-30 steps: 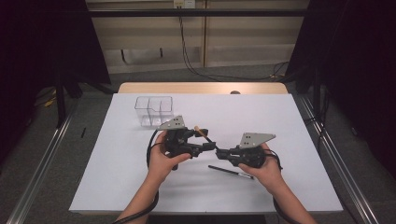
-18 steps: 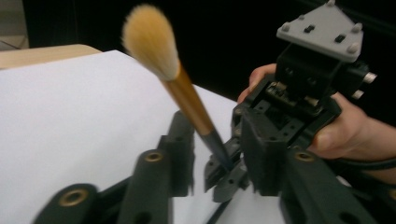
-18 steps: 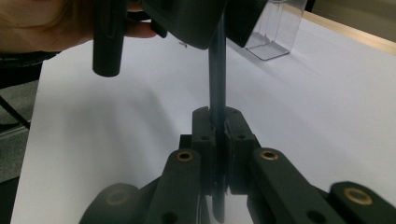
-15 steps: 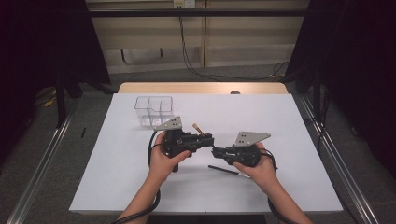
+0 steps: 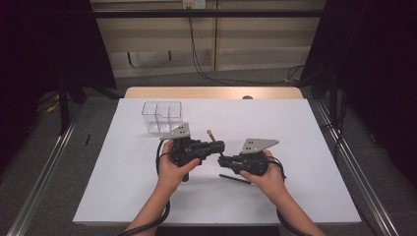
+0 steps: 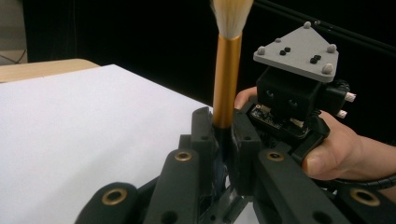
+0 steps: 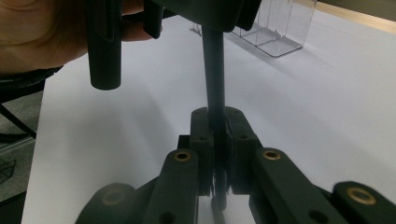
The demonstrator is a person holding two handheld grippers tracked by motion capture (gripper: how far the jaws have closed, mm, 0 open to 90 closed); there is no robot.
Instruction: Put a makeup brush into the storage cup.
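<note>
Above a white-covered table (image 5: 128, 187) (a clear divided box (image 5: 161, 116) stands at its far left), the left gripper (image 6: 223, 135), jaws just closed, clamps a gold-ferruled brush (image 6: 227, 79) whose dark handle the right gripper (image 7: 215, 135) pinches tight.

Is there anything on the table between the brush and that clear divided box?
Nothing visible. The brush, clamped in the right claw and in the left claw, whose jaws have just closed on it, sits in front of the clear box, with bare white tabletop between them.
</note>
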